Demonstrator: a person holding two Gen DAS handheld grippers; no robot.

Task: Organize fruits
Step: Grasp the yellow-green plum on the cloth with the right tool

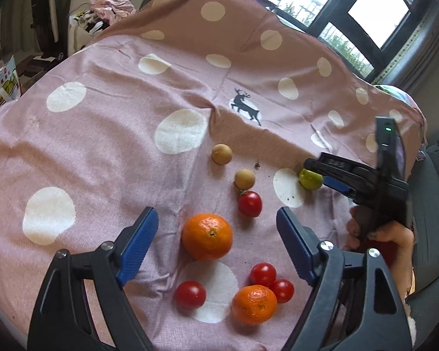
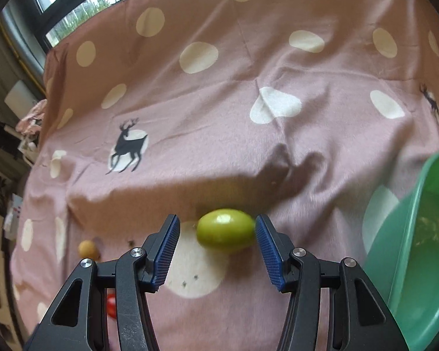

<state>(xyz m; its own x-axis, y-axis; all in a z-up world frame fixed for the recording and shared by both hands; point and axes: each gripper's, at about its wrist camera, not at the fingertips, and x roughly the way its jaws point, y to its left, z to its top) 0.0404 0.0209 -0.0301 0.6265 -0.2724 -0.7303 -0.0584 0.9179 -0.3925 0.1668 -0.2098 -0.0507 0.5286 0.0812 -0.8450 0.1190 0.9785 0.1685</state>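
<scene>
On the pink spotted cloth (image 1: 102,146) lie two oranges, several cherry tomatoes, two brown longans and a green fruit. My left gripper (image 1: 216,216) is open, its blue pads either side of the larger orange (image 1: 207,235) without touching it. The smaller orange (image 1: 254,304) sits nearer, among tomatoes (image 1: 262,274). My right gripper (image 2: 217,220) is open around the green fruit (image 2: 225,234), which rests on the cloth; the right pad is at its edge and the left pad stands apart. The left wrist view shows the right gripper (image 1: 314,175) at the green fruit (image 1: 307,180).
A green plastic bowl (image 2: 418,248) stands at the right edge of the right wrist view. Longans (image 1: 221,154) (image 1: 244,179) and a tomato (image 1: 249,204) lie between the two grippers. A hand (image 1: 389,242) holds the right gripper. Windows lie beyond the cloth.
</scene>
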